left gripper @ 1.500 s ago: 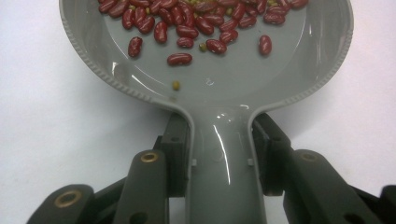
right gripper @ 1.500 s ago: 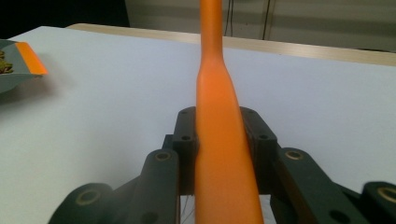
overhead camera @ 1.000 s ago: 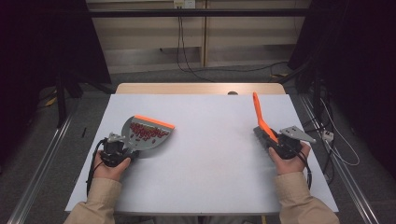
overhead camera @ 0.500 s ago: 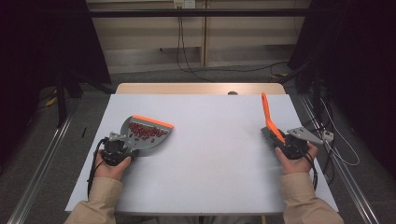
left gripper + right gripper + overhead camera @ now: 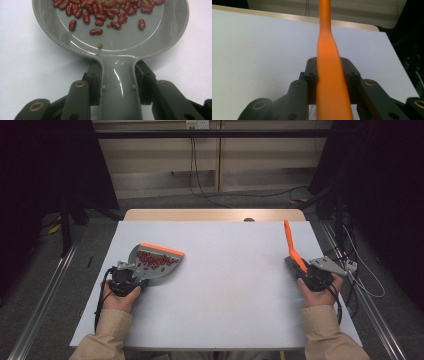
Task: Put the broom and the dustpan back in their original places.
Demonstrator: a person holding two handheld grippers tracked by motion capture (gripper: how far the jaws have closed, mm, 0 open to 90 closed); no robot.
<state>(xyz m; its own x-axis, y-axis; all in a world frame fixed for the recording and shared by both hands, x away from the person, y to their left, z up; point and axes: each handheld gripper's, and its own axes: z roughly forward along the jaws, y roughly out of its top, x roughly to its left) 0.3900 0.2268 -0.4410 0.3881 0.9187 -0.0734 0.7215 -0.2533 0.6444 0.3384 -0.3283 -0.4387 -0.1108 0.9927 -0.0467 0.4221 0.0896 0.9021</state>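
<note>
— Two tools, both busy. What step are you at?

— Sweeping looks done, I'd judge: the beans lie in the pan of the grey dustpan, on the surface's left side. My left tool is clenched on the dustpan's handle, a jaw on either side of it.

— And the right?

— My right tool grips the orange brush low on its handle, at the right edge of the surface; the handle points to the far side, tilted up.

— Next move?

— Probably carry the dustpan off to empty it. That calls for a level pan, or the beans roll out over the orange lip.

— Your arms?

— Both forearms come in from the near edge, well apart, hands low by the surface.
</note>
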